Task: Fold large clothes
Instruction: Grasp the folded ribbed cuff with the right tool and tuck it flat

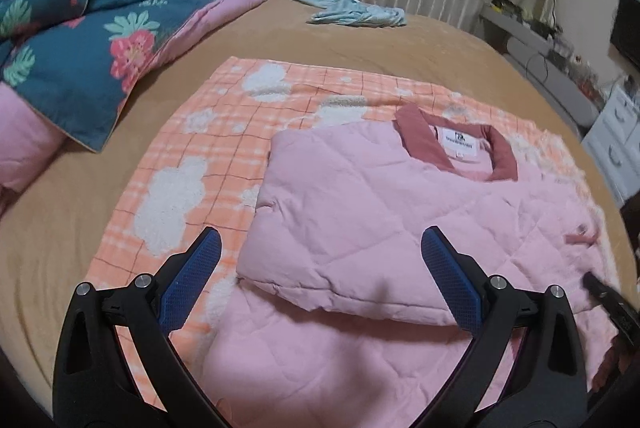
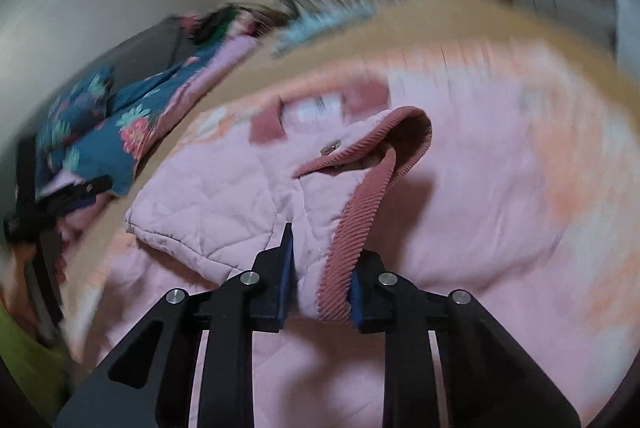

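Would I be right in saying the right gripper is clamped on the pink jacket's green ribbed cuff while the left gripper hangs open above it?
Nearly: the ribbed cuff is dusty rose, not green, as the right wrist view shows. The right gripper is clamped on it, and the left gripper hangs open above the pink jacket.

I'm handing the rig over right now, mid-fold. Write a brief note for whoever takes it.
Left claw: open, empty, above the jacket's folded-in left side.
Right claw: shut on the jacket's ribbed dark-pink edge, fabric between the pads and lifted.
Things: pink quilted jacket lies on the checked blanket on the bed, collar at the far end.
Done: left side folded onto the body.
Left: likely carry the held right side across, then fold the length and smooth. The right wrist view is blurred, so check the grip first.
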